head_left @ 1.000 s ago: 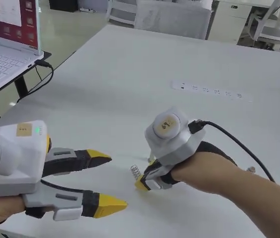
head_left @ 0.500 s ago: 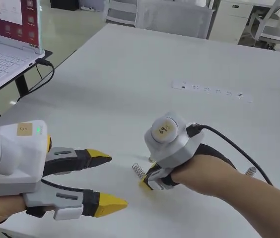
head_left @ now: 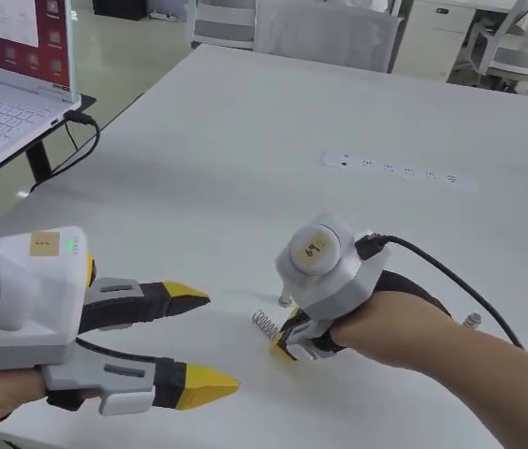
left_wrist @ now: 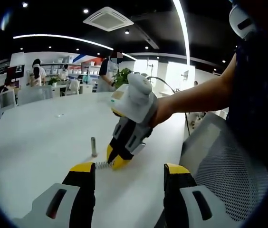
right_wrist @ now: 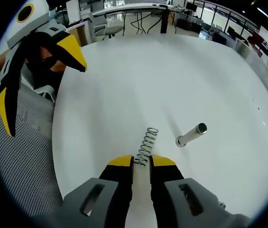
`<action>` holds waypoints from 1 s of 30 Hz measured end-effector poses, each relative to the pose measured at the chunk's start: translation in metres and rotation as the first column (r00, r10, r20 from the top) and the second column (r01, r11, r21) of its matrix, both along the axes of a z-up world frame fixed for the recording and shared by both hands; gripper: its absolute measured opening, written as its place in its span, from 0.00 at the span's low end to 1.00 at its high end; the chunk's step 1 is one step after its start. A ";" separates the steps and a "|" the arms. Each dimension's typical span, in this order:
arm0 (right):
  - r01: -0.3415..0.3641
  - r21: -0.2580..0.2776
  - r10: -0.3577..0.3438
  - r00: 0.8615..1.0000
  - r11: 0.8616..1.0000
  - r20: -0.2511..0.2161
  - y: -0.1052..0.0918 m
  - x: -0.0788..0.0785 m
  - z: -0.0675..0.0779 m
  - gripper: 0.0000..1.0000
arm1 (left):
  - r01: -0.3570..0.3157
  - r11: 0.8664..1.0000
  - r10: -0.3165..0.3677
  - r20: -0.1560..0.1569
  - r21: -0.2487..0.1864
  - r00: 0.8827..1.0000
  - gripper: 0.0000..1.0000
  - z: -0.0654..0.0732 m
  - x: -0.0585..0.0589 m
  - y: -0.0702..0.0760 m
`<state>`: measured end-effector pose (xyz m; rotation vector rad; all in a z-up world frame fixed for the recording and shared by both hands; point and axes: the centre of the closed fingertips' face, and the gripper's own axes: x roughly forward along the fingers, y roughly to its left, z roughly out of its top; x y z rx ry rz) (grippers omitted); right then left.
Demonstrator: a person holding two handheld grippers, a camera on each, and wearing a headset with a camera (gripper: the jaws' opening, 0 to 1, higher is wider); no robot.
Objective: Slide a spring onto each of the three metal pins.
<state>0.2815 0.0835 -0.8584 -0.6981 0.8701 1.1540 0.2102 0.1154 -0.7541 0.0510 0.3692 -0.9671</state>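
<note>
The right tool is pressing down at the near middle of the white tabletop, with its jaws drawn almost together and pinching one end of a spring. In the right gripper view the spring is sitting with its near end between the two yellow tips, while the rest of it is running straight out ahead of them, lying flat on the tabletop. A pin is standing upright just beyond the tool's tips, near the spring's free end but apart from it. In the right gripper view the pin is showing to the right of the spring with a clear gap of bare tabletop between them. The left tool is hovering at the near left, pointing toward the right tool, with its jaws spread wide and nothing between them. In the left gripper view the spring is lying just ahead of that tool's left jaw, not touching it. A black cable is trailing off to the right from the right tool. A laptop is sitting open at the far left, and a power strip is lying flat farther back on the tabletop.
</note>
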 end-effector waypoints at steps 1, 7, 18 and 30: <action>0.006 0.000 -0.006 1.000 1.000 0.009 -0.001 0.002 0.000 0.12 | 0.000 1.000 0.000 0.000 0.001 1.000 0.53 0.000 0.000 0.000; 0.028 -0.005 -0.028 0.999 1.000 0.023 -0.005 0.005 0.001 0.13 | 0.007 1.000 -0.007 -0.002 0.003 1.000 0.53 0.000 0.000 -0.002; 0.025 0.009 -0.025 0.999 1.000 0.021 -0.005 0.010 0.002 0.13 | 0.011 1.000 -0.011 -0.003 0.007 1.000 0.52 0.000 0.000 -0.003; -0.004 -0.012 0.004 1.000 1.000 0.005 -0.005 0.006 -0.001 0.09 | -0.002 1.000 0.002 -0.006 0.006 1.000 0.52 -0.001 -0.001 0.001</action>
